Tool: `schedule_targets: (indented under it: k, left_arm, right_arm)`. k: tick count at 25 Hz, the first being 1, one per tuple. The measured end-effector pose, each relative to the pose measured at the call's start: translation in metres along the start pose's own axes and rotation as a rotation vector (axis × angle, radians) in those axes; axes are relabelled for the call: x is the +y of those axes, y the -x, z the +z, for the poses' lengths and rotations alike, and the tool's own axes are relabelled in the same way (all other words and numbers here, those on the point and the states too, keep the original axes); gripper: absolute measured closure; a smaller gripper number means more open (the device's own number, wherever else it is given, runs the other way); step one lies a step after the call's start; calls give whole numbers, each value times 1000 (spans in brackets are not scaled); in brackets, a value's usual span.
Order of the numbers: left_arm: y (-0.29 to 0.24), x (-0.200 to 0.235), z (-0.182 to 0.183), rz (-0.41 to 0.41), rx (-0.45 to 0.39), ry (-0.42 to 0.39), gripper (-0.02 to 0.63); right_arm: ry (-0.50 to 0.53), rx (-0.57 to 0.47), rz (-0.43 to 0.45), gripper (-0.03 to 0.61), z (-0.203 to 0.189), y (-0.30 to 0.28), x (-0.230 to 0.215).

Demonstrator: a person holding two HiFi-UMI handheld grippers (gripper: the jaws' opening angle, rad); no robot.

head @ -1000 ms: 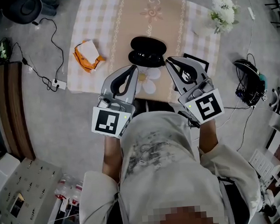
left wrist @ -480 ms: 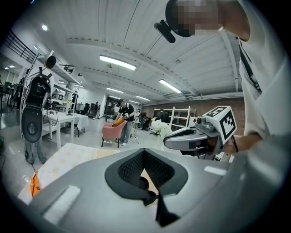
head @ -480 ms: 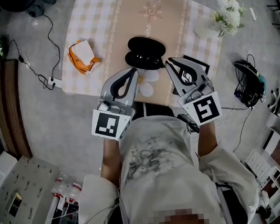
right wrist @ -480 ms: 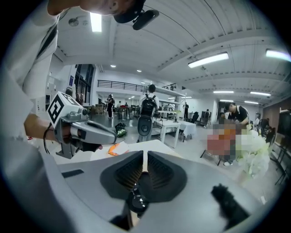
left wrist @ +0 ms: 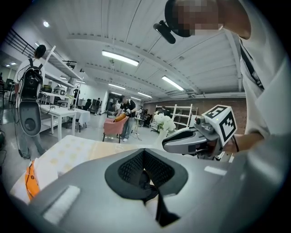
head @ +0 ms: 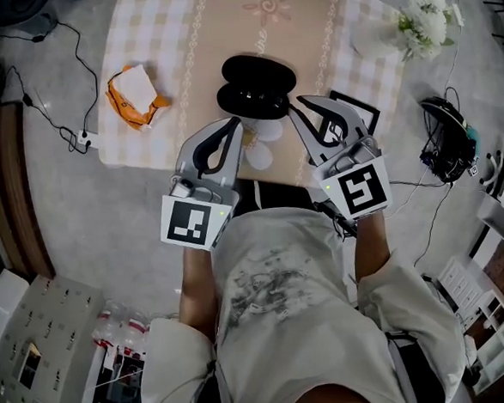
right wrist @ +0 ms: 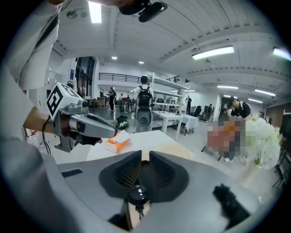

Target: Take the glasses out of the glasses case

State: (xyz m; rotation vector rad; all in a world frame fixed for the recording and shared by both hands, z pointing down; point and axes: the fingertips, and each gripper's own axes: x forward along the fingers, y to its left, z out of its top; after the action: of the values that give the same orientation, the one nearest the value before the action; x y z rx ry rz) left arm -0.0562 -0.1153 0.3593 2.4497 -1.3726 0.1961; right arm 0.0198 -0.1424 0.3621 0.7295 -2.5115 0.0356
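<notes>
Seen from above, a person stands at a table covered by a checked tablecloth (head: pixel 172 38) and holds a grey two-jaw claw in each hand. The left gripper (head: pixel 236 122) has its jaws brought together: in the left gripper view its ribbed pads (left wrist: pixel 132 167) meet at the tips and nothing is clamped between them. The right gripper (head: pixel 298 108) is very nearly closed. In the right gripper view its pads (right wrist: pixel 127 170) stand side by side with only a thin slit between them, and it holds nothing. A black glasses case (head: pixel 257 84) lies open on the cloth, just beyond both claw tips and roughly between them, apparently touching neither. It is too dark inside to make out the glasses. An orange packet (head: pixel 133 97) lies well to the left, and white flowers (head: pixel 429 22) stand at the far right corner.
</notes>
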Motion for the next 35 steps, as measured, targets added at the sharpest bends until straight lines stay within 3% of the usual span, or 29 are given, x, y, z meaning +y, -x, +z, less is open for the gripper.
schedule_targets:
  k: [5, 26, 31, 35]
  left_arm:
    - [-6, 0, -11, 0, 0, 18, 606]
    - [-22, 2, -73, -11, 136, 60, 606]
    - [-27, 3, -83, -42, 112, 5, 606]
    - [-30, 5, -92, -39, 137, 24, 605]
  right_arm:
    - [2, 26, 18, 518, -13, -10, 4]
    - [-53, 81, 54, 502, -54, -49, 16]
    - [-49, 107, 65, 495, -62, -57, 18]
    - [-57, 128, 76, 491, -72, -63, 18]
